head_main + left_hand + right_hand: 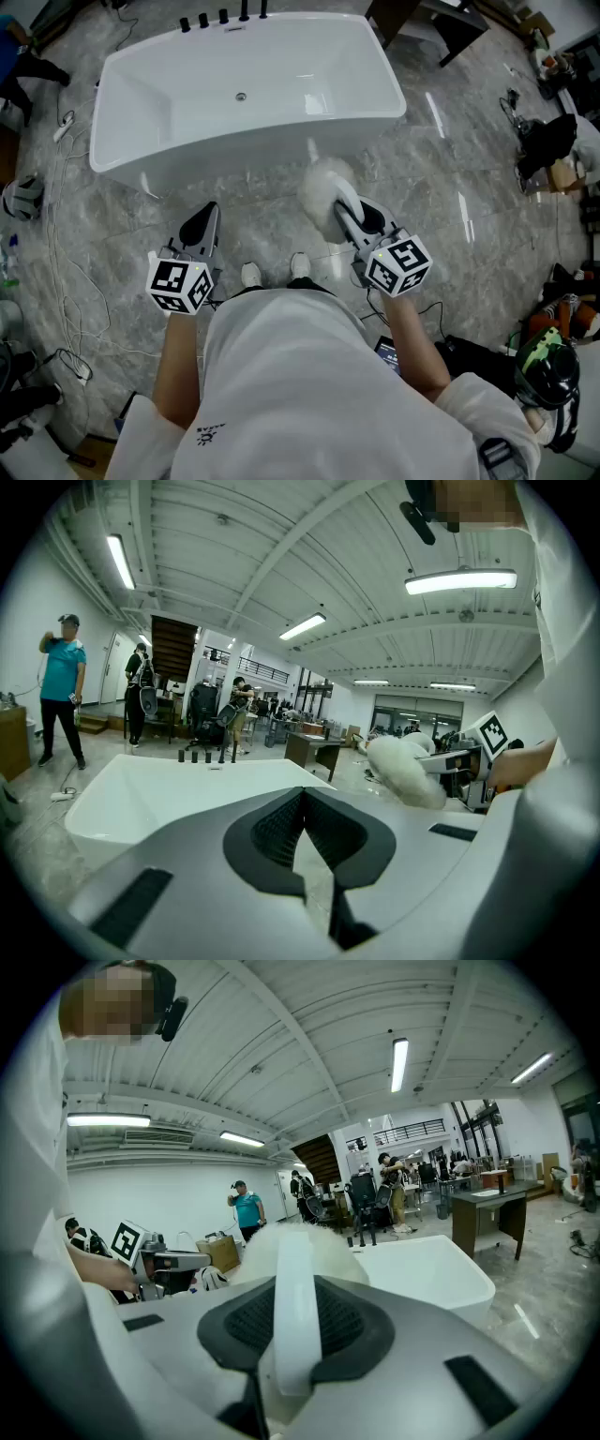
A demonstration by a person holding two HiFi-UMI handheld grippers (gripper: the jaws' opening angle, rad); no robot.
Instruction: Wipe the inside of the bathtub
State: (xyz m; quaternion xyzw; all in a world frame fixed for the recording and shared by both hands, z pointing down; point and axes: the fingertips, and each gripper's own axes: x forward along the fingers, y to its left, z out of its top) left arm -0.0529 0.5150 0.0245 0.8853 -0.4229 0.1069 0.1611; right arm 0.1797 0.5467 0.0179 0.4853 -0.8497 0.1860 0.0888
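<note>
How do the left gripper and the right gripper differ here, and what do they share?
The left gripper is shut on nothing; the right gripper is shut on the white handle of a fluffy duster. Nothing projects past the left gripper; the duster sticks out beyond the right gripper. Both are over the floor, short of the bathtub.

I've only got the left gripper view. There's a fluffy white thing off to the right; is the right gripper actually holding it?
Observer: Yes, the right gripper is shut on the white handle of the duster.
Operator: Is it inside the tub yet?
Observer: No, the head view shows the duster outside the bathtub, over the marble floor by its near wall.
Operator: Where's the drain?
Observer: The drain sits mid-bottom.
</note>
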